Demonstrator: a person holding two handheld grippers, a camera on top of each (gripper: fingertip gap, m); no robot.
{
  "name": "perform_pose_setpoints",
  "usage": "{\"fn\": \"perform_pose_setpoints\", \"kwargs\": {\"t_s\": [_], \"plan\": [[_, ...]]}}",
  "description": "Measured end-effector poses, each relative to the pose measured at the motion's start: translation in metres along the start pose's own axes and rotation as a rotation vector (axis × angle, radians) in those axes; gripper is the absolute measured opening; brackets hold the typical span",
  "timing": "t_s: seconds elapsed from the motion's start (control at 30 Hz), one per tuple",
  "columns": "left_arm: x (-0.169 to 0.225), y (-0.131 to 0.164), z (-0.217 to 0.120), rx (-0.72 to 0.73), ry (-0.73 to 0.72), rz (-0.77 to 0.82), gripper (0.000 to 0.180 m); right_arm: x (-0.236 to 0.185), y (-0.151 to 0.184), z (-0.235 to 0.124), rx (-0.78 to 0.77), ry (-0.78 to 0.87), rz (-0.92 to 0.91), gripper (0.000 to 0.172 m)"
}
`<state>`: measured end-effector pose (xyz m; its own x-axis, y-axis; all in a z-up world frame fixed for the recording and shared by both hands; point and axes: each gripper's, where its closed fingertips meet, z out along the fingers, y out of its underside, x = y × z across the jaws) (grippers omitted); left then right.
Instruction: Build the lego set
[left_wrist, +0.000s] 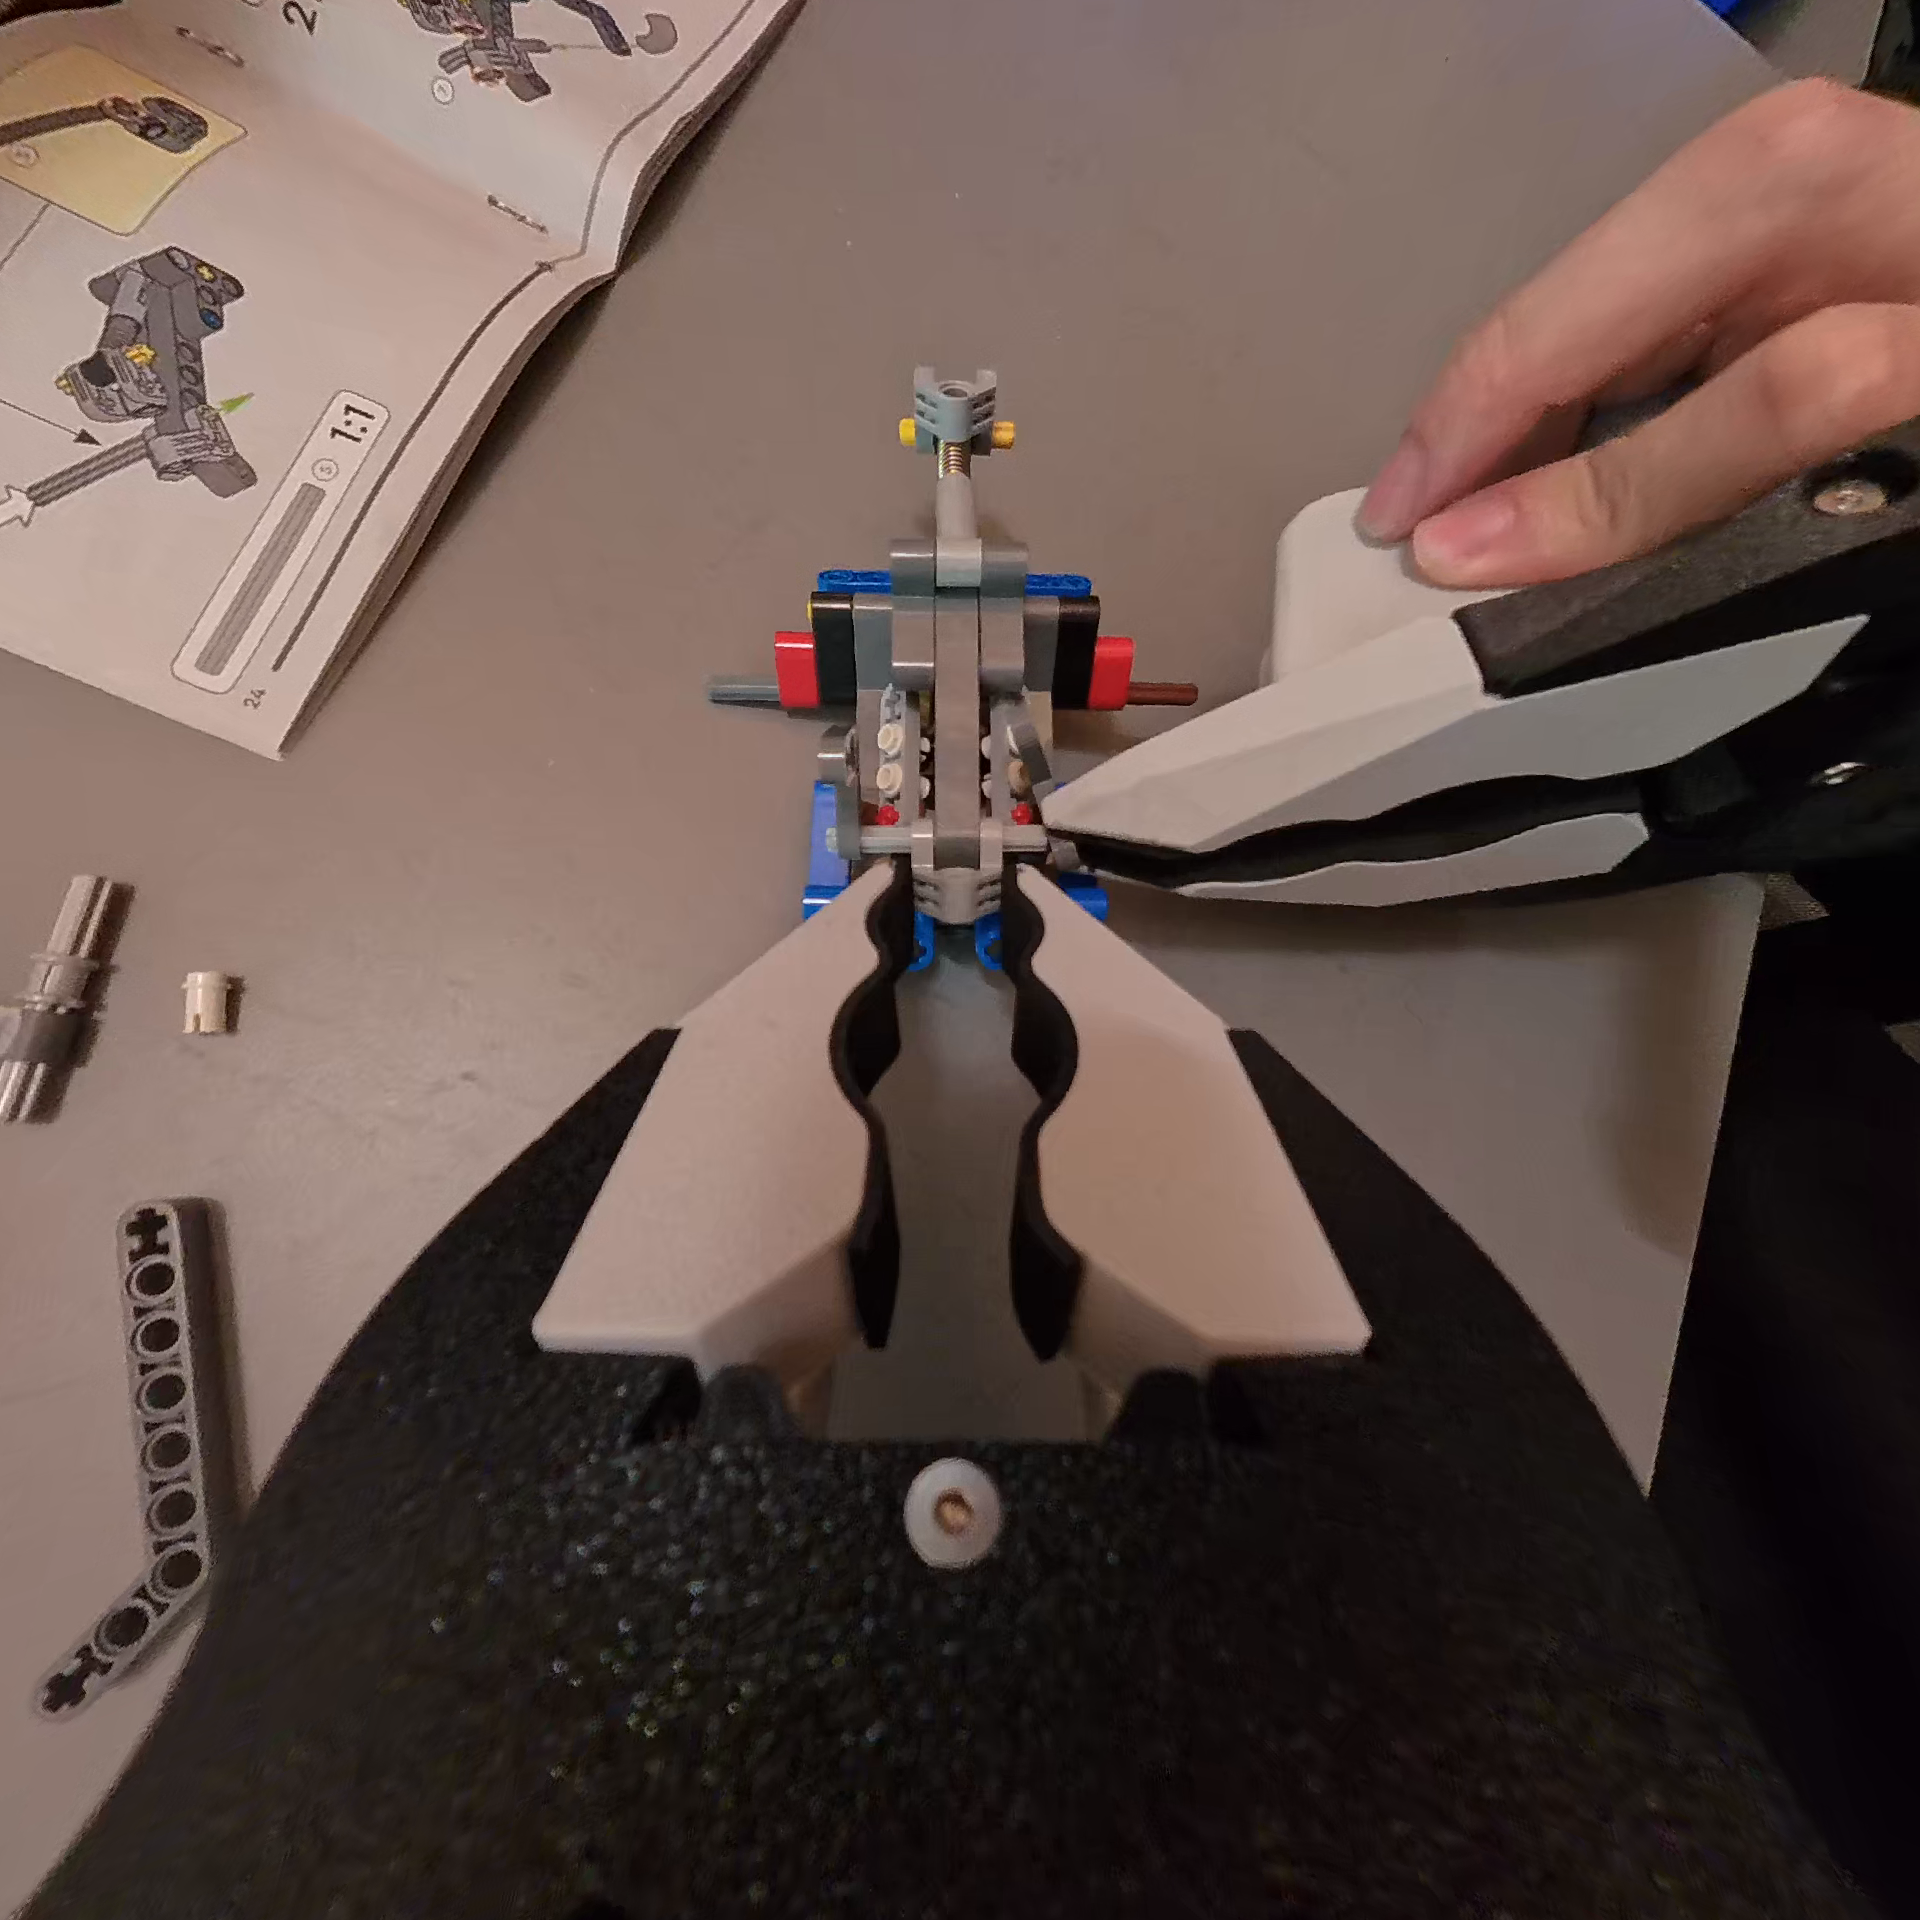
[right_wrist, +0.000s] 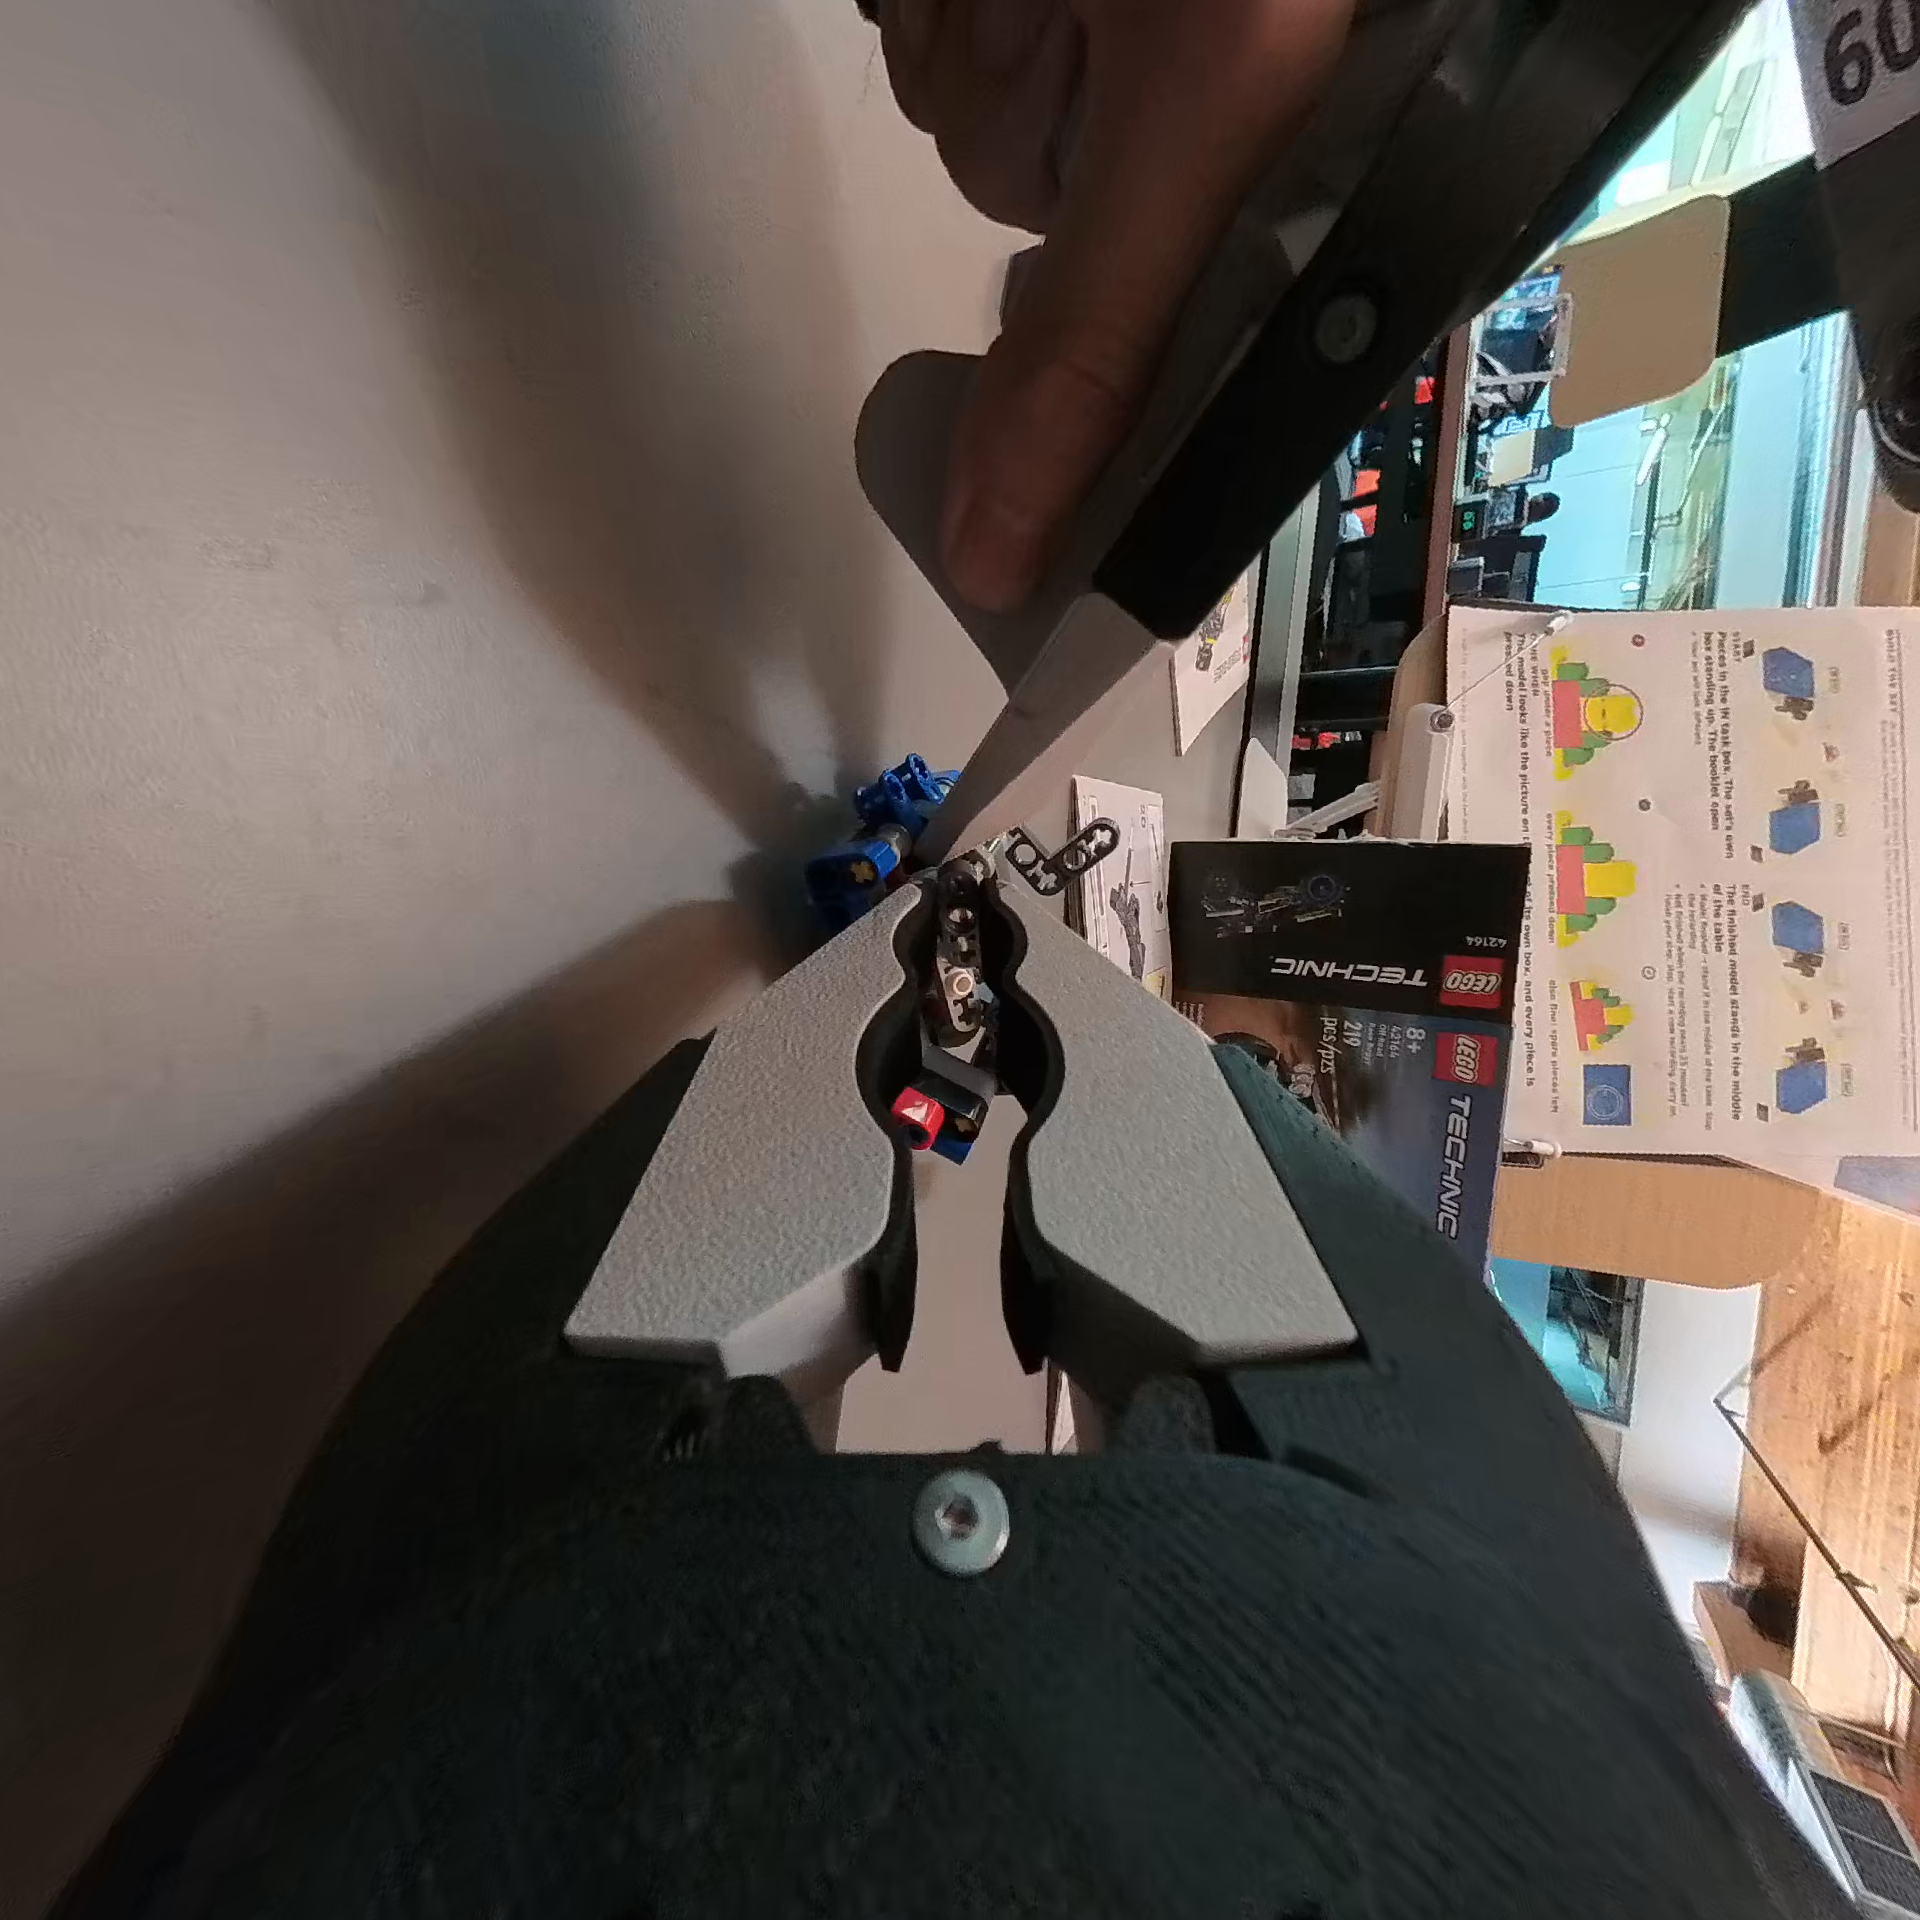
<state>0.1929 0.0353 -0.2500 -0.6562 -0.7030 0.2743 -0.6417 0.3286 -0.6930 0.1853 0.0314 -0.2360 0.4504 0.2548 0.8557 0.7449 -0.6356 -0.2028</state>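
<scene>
A small brick model (left_wrist: 956, 665) of grey, black, red and blue parts stands on the grey table (left_wrist: 520, 883). My left gripper (left_wrist: 958, 883) is shut on the grey connector (left_wrist: 956, 896) at the model's near end, with both pads against it. My right gripper (left_wrist: 1065, 842) comes in from the right and is shut on a thin dark grey beam (left_wrist: 1062, 854) on the model's right side. In the right wrist view my right gripper (right_wrist: 961, 888) pinches that beam (right_wrist: 961, 935) at its tips. The model's blue parts (right_wrist: 862, 873) lie just beyond, and a left finger (right_wrist: 1049, 707) reaches in from above.
An open instruction booklet (left_wrist: 312, 312) lies at the far left. A bent grey beam (left_wrist: 156, 1455), a grey axle part (left_wrist: 52, 997) and a small white bush (left_wrist: 211, 1003) lie at the left. A hand (left_wrist: 1662, 332) grips the right gripper. A product box (right_wrist: 1351, 935) stands beyond. My left and right fingertips are right by each other.
</scene>
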Motion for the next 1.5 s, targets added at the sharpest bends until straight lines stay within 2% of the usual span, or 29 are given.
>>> {"fn": "perform_pose_setpoints", "kwargs": {"t_s": [0.3, 0.53, 0.63, 1.2, 1.3, 1.4, 1.43, 1.5], "plan": [[-0.001, 0.001, -0.001, -0.008, -0.013, 0.024, 0.013, 0.0, -0.001, 0.002, -0.043, 0.017, -0.052, 0.004], [0.0, 0.0, -0.001, 0.009, 0.017, 0.004, 0.013, 0.001, 0.001, 0.001, -0.042, 0.025, -0.004, 0.004], [-0.001, -0.001, -0.001, 0.008, -0.016, 0.017, 0.013, 0.003, 0.004, 0.002, -0.077, 0.057, 0.041, 0.004], [-0.004, -0.001, -0.001, 0.009, -0.04, -0.067, 0.012, 0.005, 0.005, 0.007, -0.366, 0.134, -0.208, 0.004], [-0.005, -0.001, 0.0, 0.002, -0.086, -0.007, 0.013, 0.005, 0.006, 0.008, -0.319, 0.106, -0.113, 0.004], [0.001, -0.002, 0.003, 0.015, -0.034, 0.002, 0.013, 0.001, 0.008, -0.002, -0.235, 0.018, 0.077, 0.005], [0.001, -0.002, 0.003, 0.018, -0.03, 0.01, 0.013, -0.004, 0.011, -0.01, -0.227, -0.045, 0.164, 0.005], [0.0, -0.001, 0.002, 0.009, -0.034, 0.026, 0.013, -0.034, 0.006, -0.033, -0.19, -0.307, 0.371, 0.005]]}}
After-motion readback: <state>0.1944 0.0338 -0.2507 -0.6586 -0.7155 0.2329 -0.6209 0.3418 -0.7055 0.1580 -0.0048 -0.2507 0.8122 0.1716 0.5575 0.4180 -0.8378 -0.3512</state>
